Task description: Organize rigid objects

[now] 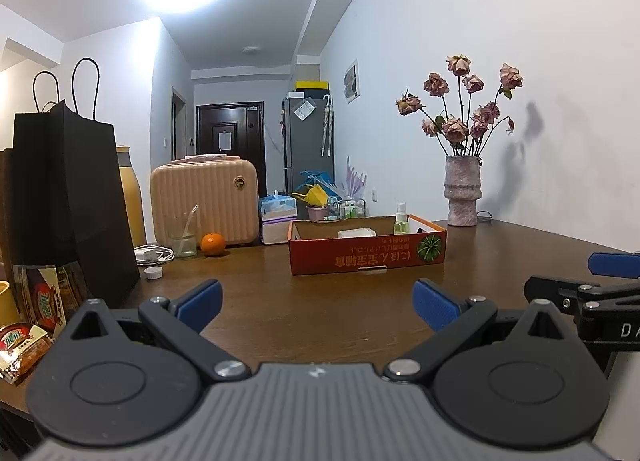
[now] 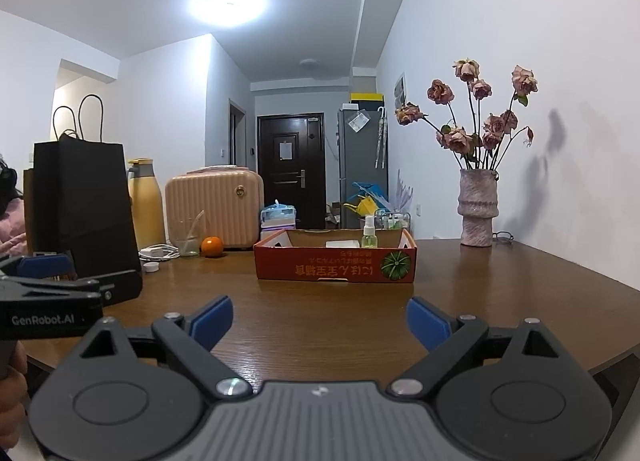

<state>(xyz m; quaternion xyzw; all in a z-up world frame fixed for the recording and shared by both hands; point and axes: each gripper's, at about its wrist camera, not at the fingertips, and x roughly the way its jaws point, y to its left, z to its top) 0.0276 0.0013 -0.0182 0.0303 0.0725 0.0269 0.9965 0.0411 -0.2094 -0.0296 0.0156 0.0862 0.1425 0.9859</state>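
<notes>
A red cardboard box [image 1: 366,251] sits on the brown table [image 1: 320,309], also in the right wrist view [image 2: 336,261]. Inside it stand a small green spray bottle [image 1: 401,219] [image 2: 369,232] and a white flat item [image 1: 357,233] [image 2: 342,243]. My left gripper [image 1: 318,303] is open and empty, low over the table, short of the box. My right gripper [image 2: 320,321] is open and empty, beside the left one. An orange [image 1: 212,243] [image 2: 211,245] and a white bottle cap [image 1: 153,272] [image 2: 151,267] lie on the table at the left.
A black paper bag [image 1: 68,197], a yellow flask [image 2: 145,205], a glass with a straw [image 1: 182,235], a white charger [image 1: 154,254] and a peach case [image 1: 206,201] stand at the back left. Snack packets [image 1: 28,321] lie near left. A vase of roses [image 1: 463,191] stands right, by the wall.
</notes>
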